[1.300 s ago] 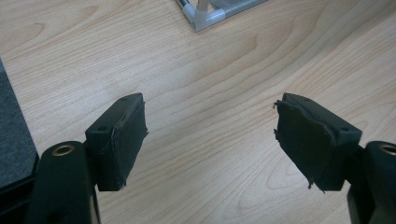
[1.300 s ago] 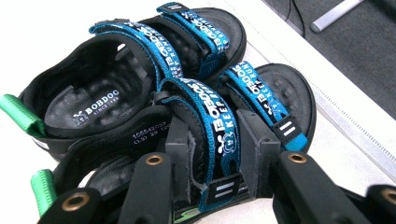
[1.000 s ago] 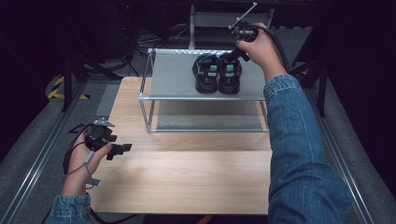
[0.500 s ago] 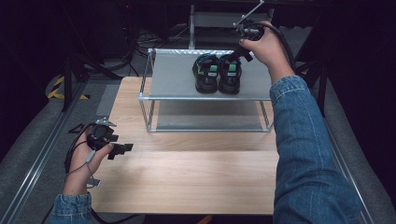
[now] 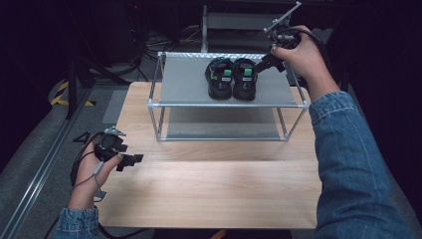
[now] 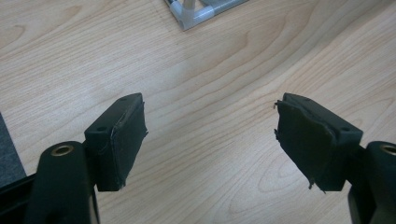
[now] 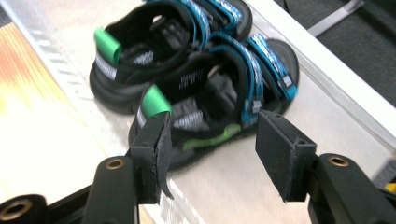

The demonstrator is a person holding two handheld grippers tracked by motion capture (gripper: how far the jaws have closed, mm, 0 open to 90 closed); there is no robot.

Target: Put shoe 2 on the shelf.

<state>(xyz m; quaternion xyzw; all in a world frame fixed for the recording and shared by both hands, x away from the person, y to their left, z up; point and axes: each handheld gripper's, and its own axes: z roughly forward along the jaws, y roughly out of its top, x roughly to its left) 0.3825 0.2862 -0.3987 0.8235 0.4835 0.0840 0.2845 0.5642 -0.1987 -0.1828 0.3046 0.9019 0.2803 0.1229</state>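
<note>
The left gripper [image 5: 133, 159] is hovering over the wooden table [image 5: 209, 189] with jaws spread wide and holding nothing, while on the metal rack's [image 5: 184, 82] top shelf the pair of sandals [image 5: 232, 77] is sitting just beside the right gripper [image 5: 261, 66], whose jaws are gaping empty.

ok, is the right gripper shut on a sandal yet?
No: in the right gripper view the right gripper has its jaws apart, short of the nearer sandal on the shelf.

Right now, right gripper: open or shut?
Open. The right gripper has its black jaws spread with a clear gap, holding nothing, just short of the nearer black sandal with teal straps.
</note>
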